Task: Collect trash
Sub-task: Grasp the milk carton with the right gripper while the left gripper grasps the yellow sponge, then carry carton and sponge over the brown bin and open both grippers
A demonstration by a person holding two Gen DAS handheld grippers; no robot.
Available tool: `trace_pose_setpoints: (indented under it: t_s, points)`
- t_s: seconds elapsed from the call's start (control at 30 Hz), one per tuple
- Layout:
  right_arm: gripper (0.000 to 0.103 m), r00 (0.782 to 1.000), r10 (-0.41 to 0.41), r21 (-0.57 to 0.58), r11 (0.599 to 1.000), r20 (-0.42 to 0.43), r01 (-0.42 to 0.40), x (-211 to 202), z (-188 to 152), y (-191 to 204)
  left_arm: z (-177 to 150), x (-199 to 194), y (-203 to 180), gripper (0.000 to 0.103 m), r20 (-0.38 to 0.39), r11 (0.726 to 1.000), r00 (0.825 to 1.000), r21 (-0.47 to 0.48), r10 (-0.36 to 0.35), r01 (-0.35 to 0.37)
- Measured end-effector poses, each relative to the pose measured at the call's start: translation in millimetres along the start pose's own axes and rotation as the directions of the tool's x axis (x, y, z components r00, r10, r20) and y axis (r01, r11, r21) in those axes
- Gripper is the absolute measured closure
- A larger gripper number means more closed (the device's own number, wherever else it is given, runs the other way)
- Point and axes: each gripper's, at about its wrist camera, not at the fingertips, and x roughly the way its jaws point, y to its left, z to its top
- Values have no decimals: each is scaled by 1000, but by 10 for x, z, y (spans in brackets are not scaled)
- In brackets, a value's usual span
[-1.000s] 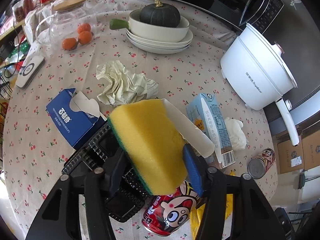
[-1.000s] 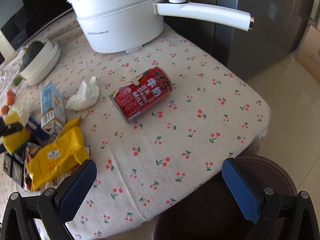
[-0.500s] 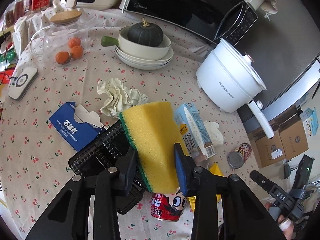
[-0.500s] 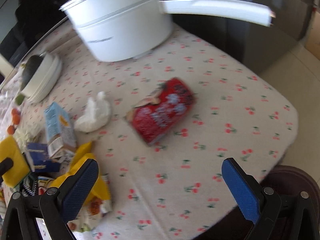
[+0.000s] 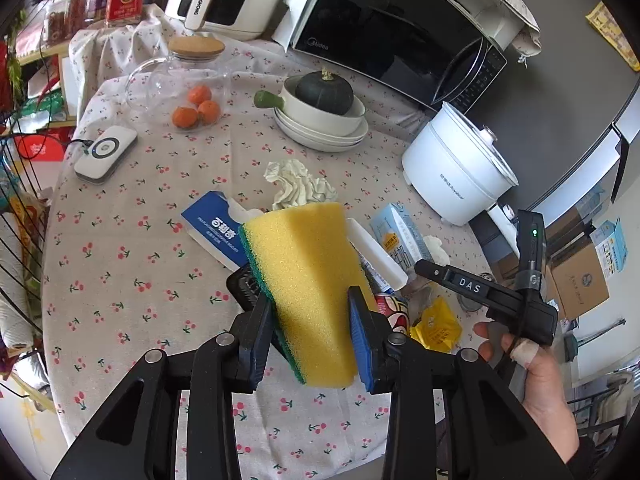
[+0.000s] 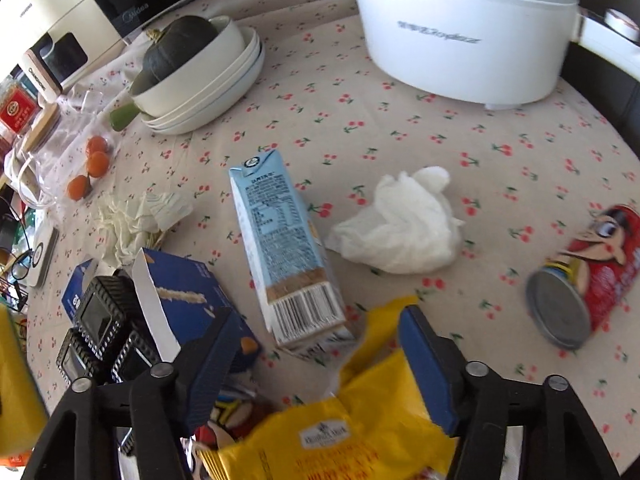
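My left gripper (image 5: 308,336) is shut on a yellow and green sponge (image 5: 308,280) and holds it above the table. My right gripper (image 6: 316,352) is open, its jaws straddling the near end of a light blue milk carton (image 6: 280,240) and the top of a yellow snack bag (image 6: 340,420). A crumpled white tissue (image 6: 400,228) lies right of the carton. A red drink can (image 6: 580,284) lies on its side at the right. A second red can (image 5: 394,308) stands partly hidden behind the sponge. Crumpled paper (image 5: 298,186) lies mid-table.
A white electric pot (image 6: 464,28) stands at the back right. Stacked plates with a dark squash (image 5: 324,92) stand behind. A blue box (image 5: 218,228), a black tray (image 6: 100,320), a glass jar of oranges (image 5: 192,80) and a microwave (image 5: 396,28) are around.
My left gripper has risen and drawn back with the sponge. My right gripper has moved left from the table edge to the carton and yellow bag, and its jaws have narrowed.
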Motion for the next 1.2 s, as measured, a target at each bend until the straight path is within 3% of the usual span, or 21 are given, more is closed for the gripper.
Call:
trace_pose_setpoints:
  t_s: [0.13,0.3,0.6,0.87,1.2]
  points:
    - [54,999,-30,-22,999,-19,29,174,40,66,-34,-42,88,66,-2,1000,1000,10,0,0]
    - [56,997,-71,-33,997,15,72,130,16,123,-78,-148,151,66,14,1000,1000,23,-5,4]
    - [57,985,-55,-47,997,165,63,-853,-90,199,-275,-260,18,65,-7,997,999,63,-52,52]
    - [57,972,-98,-43,993,212,110,-1612,-709,-170,-595,-297,-351,65,-37,982,997,170,-73,78]
    - [57,970,-171,94,983,173,157,-1978,-1598,-1108,-1049,-130,-797,65,-124,967,987,221,-103,129]
